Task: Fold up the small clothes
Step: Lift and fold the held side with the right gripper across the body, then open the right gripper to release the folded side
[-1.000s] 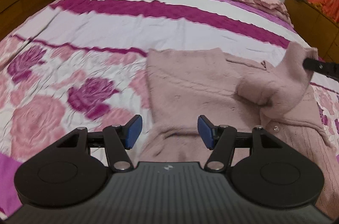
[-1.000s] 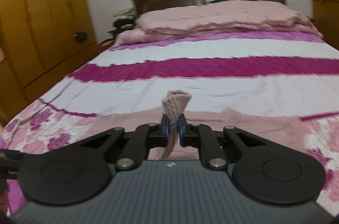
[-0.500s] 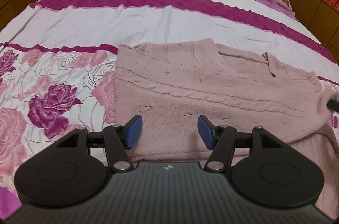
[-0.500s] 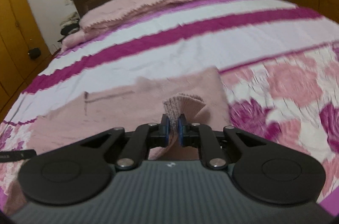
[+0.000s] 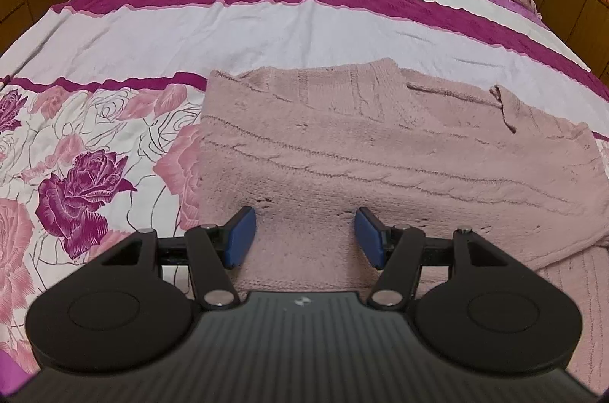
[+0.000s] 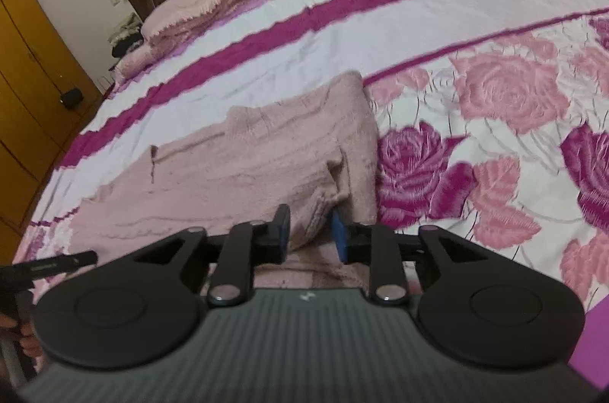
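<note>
Bedspread (image 5: 114,144) with roses fills the left of your view, and just right of it the pink knitted sweater (image 5: 380,151) lies flat across the near half of the bed, its left edge straight, its collar toward the far side. Your left gripper (image 5: 300,235) hangs over the sweater's near left part with its blue pads (image 5: 239,237) well apart and nothing between them but the knit below; it grips nothing. Keep it there, clear of the cloth, so it does not drag the layer you have laid.

Further right, a folded layer lies over the body of the sweater with a small flap standing up near its far edge. At the right end your right gripper (image 6: 310,231) is opening: the cuff (image 6: 323,208) of the sleeve sits between the pads, which look to be letting go of it. Finish that release fully before you draw the hand back, and pull away low and straight toward yourself, or the ribbed end will likely catch on a pad and lift the fold. The cuff looks bunched against the strip of sweater along the right edge; a light press to flatten it would probably give the next fold an even base
</note>
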A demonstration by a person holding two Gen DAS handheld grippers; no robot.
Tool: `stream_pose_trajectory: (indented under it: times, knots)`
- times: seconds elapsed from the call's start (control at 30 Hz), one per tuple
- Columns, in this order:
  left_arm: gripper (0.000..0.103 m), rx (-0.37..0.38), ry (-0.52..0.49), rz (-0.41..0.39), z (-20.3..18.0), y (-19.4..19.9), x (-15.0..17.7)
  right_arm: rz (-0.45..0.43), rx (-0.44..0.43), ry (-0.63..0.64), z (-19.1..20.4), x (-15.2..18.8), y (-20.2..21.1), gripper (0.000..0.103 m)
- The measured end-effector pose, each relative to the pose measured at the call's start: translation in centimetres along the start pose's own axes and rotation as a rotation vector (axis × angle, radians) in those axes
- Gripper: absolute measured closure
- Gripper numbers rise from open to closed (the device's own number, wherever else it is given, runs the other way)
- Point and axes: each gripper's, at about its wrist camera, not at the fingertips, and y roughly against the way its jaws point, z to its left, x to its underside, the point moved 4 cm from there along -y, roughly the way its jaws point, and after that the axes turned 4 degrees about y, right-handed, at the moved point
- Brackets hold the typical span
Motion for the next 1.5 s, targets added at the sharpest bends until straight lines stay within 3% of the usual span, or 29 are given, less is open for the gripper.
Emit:
stream_pose_trajectory:
  times: [0.13, 0.5, 0.57, 0.6, 0.63, 0.73, 0.87, 0.93, 1.13, 1.23, 1.37, 1.5]
  knots:
    - [0.037, -0.002, -0.005, -0.003, 0.0, 0.0, 0.0, -0.065, -0.032, 0.019, 0.3, -1.2, 0.6, 0.053]
    - [0.037, 0.016, -0.003, -0.015, -0.2, 0.4, -0.2, 0.024, 0.074, 0.189, 1.1, -2.0, -5.6, 0.055]
    - [0.037, 0.028, -0.002, -0.028, -0.3, 0.6, -0.2, 0.025, 0.072, 0.23, 1.6, -1.6, -5.8, 0.067]
    - [0.037, 0.035, -0.002, -0.034, -0.4, 0.6, -0.3, 0.024, 0.057, 0.247, 1.8, -1.5, -5.7, 0.083]
    - [0.037, 0.041, -0.003, -0.041, -0.4, 0.6, -0.4, 0.022, 0.033, 0.259, 2.1, -1.4, -5.5, 0.09]
    - [0.037, 0.052, 0.001, -0.059, -0.5, 0.5, -0.6, -0.034, 0.003, 0.321, 3.4, -1.8, -4.0, 0.092]
    - [0.037, 0.058, 0.007, -0.101, -0.6, 0.1, -0.8, -0.157, 0.058, 0.381, 4.4, -3.4, -1.9, 0.092]
    - [0.037, 0.043, 0.004, -0.104, -0.6, -0.7, -0.9, -0.152, 0.076, 0.399, 4.3, -3.8, -2.4, 0.092]
    - [0.036, 0.006, -0.056, -0.118, -1.1, -2.0, -0.8, 0.009, 0.127, 0.32, 1.6, -2.3, -7.1, 0.091]
    - [0.035, 0.005, -0.061, -0.12, -1.1, -2.4, -0.8, -0.021, 0.099, 0.249, 0.6, -2.0, -7.3, 0.09]
    - [0.034, 0.008, -0.061, -0.123, -1.0, -2.5, -0.8, -0.027, 0.092, 0.254, 0.6, -2.0, -7.1, 0.087]
    - [0.034, 0.001, -0.072, -0.126, -1.0, -2.2, -0.9, -0.036, 0.065, 0.198, 0.7, -2.2, -6.5, 0.072]
